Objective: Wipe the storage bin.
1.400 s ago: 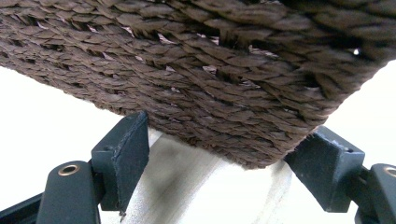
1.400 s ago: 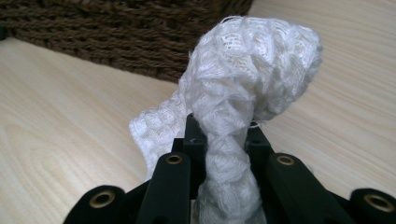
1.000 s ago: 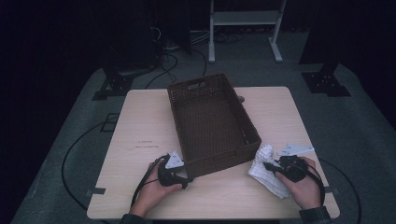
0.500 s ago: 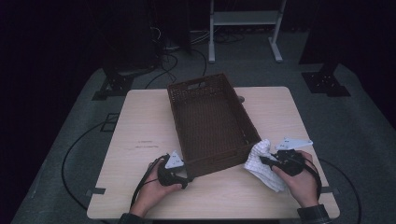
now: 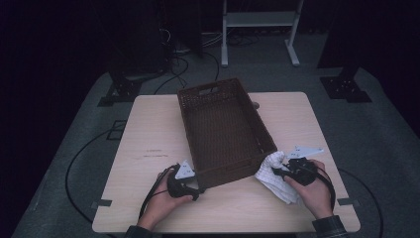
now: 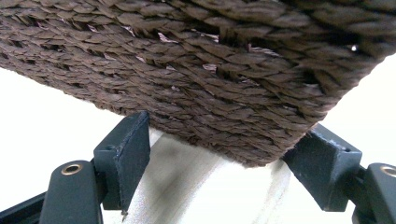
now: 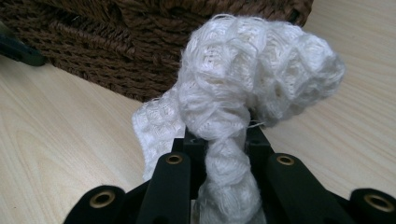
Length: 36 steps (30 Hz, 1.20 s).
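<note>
Right gripper (image 5: 278,172) has carried the cloth (image 5: 273,174) leftward since 1.0 s ago; bunched end now just beside the basket (image 5: 223,129), at its near right corner. Jaws clamped on a twisted neck of cloth (image 7: 243,98); rest trails on the table (image 5: 148,129). Left gripper (image 5: 197,191) unmoved at the basket's near left corner, jaws apart, straddling that corner (image 6: 224,93).

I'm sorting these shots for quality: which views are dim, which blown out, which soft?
High view: dim, the room around the table almost black. Left gripper view: the tabletop bleaches to white beside the basket, and the near weave is slightly soft. Right gripper view: evenly lit, the white cloth sharp, the basket behind it softer.
</note>
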Motion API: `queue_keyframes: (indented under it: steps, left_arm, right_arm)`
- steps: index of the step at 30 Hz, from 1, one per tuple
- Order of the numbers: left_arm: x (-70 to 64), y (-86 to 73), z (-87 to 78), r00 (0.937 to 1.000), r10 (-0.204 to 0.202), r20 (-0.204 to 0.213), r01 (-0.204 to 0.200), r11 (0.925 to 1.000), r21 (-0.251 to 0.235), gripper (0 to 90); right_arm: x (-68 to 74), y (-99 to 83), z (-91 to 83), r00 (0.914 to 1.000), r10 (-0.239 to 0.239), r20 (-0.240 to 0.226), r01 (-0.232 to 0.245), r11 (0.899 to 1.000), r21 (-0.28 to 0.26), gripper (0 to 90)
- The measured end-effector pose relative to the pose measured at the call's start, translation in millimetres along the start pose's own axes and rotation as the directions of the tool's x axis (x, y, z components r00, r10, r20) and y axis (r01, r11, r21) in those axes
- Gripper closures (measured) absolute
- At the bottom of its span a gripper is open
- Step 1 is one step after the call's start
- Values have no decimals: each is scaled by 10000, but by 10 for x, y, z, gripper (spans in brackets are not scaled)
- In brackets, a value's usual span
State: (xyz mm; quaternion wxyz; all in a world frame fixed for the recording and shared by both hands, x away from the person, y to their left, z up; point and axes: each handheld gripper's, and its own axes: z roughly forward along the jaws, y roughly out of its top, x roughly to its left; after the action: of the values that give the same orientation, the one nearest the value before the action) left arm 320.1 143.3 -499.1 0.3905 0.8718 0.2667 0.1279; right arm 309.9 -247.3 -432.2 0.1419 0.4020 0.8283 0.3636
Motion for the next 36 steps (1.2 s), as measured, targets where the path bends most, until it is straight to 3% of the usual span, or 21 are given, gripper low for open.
queue_keyframes:
  steps: [12, 36]
  left_arm:
    - [0, 0, 0, 10000, 5, 0, -5, 10000, 2, 243]
    - [0, 0, -1, 10000, 14, -2, -14, 10000, 11, 243]
  right_arm:
    - [40, -64, 177, 9999, -164, 6, 163, 9965, 818, 765]
    - [85, -139, 443, 9990, -273, -358, 333, 9833, 1788, 765]
